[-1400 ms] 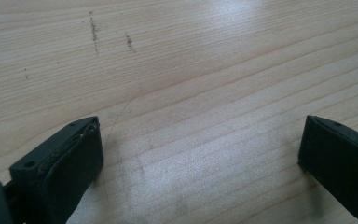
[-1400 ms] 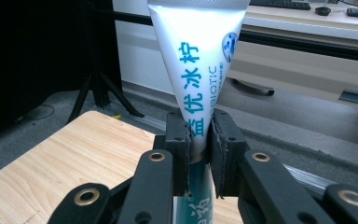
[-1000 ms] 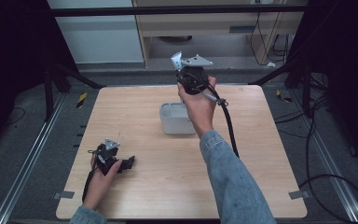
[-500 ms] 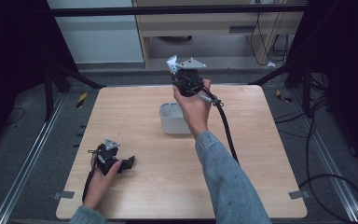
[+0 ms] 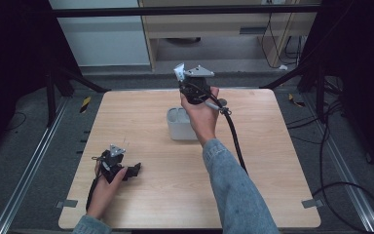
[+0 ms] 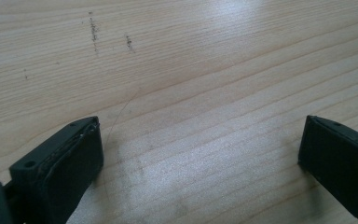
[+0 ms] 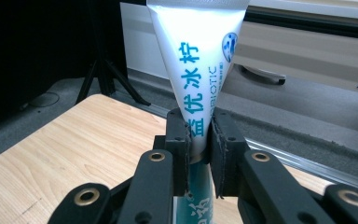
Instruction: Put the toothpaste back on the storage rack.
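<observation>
The white toothpaste tube [image 7: 196, 56] sits in the upper centre of the right gripper view, pinched across its narrower lower part, its flat crimped end rising above the jaws. The right hand-held gripper [image 7: 199, 140] is clamped on the tube, both pads pressed flat against its sides. In the high view this hand-held gripper [image 5: 193, 78] is held in the air at centre frame, above the far edge of the surface [image 5: 272, 161] and just behind the grey container [image 5: 177, 127], an open box standing at mid-surface. The step in hand appears to be carrying the tube toward that container for placement. The next move calls for bringing the tube over the container opening, lowering it in, and only then releasing the grip. The left hand-held gripper [image 5: 116, 163] rests on the surface at lower left, its jaws spread wide with nothing between them.
</observation>
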Action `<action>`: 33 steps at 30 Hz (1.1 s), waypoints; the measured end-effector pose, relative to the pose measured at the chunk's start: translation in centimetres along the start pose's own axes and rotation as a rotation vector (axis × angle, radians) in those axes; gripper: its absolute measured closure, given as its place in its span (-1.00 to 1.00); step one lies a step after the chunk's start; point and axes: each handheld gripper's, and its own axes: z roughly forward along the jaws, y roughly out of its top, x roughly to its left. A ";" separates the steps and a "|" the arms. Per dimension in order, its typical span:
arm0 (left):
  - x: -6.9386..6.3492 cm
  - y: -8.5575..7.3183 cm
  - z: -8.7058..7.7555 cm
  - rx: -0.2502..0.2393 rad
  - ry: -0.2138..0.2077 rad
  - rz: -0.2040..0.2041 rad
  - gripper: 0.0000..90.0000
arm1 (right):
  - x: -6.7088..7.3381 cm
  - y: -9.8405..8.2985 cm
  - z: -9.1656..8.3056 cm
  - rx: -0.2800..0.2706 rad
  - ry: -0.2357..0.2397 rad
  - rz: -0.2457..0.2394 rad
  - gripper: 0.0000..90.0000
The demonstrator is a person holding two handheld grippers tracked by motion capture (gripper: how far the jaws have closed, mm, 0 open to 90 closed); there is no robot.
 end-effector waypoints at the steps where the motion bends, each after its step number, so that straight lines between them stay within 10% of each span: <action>1: 0.0 0.0 0.0 0.000 0.000 0.000 -1.00 | 0.0 -0.1 0.0 0.003 0.003 0.002 0.75; 33: 0.0 0.0 0.0 0.000 -0.002 -0.002 -1.00 | 0.3 -4.3 2.2 0.077 0.011 -0.007 0.75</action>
